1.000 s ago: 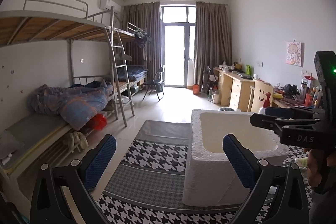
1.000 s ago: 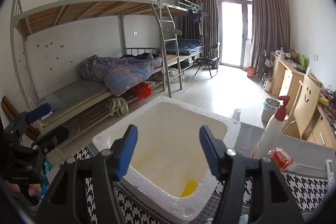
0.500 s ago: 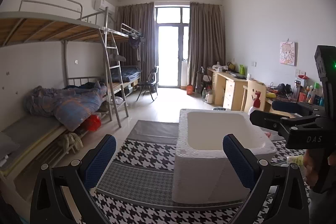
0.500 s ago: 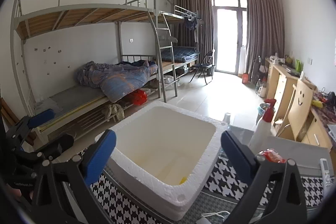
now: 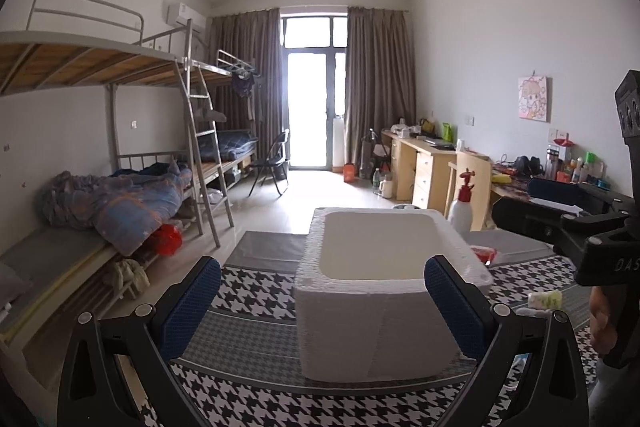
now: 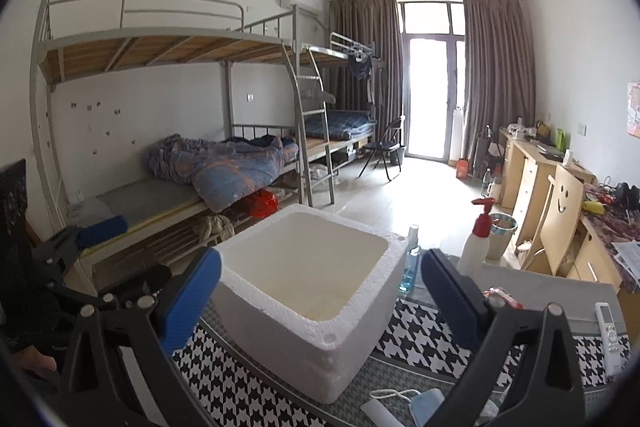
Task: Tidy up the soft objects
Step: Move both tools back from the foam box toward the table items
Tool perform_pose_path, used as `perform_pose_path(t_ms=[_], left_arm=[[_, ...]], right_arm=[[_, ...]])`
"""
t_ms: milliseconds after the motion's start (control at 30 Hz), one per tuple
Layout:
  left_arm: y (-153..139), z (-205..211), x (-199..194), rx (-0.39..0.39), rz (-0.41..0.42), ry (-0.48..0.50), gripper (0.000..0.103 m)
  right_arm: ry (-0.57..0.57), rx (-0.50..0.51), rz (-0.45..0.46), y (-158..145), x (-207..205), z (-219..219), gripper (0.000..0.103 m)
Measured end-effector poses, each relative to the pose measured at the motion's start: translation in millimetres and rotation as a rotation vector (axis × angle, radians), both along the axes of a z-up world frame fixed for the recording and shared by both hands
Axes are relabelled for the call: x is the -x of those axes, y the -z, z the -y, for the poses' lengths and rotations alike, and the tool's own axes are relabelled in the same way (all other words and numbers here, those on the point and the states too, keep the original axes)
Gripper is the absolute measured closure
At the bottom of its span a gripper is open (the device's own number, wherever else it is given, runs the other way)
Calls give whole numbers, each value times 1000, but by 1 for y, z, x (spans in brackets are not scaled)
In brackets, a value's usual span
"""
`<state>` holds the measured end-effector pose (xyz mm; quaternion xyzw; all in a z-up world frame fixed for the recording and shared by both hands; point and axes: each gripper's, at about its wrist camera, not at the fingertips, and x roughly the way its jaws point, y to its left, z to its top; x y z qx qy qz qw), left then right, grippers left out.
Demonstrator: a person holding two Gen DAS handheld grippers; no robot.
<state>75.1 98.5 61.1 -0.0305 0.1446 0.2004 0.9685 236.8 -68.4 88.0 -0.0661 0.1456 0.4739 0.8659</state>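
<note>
While both claws gape empty, foam box (image 6: 304, 291) sits ahead.

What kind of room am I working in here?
Most likely a shared dormitory room: metal bunk beds with a ladder line one wall, wooden study desks line the other, and a crumpled quilt lies on a lower bunk.

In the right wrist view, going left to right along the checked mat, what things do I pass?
White foam box → blue clear bottle → white pump bottle with red top → red packet → white remote control.
</note>
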Motion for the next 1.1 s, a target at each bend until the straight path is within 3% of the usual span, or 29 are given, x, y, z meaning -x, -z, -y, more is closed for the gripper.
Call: perform_pose_path(t_ms=[600, 1100], left_arm=[[-3, 32, 14, 16, 88, 85, 1], [10, 68, 6, 2, 81, 167, 1]], right_arm=[[85, -94, 70, 7, 20, 54, 2], [207, -124, 89, 25, 24, 103, 2]])
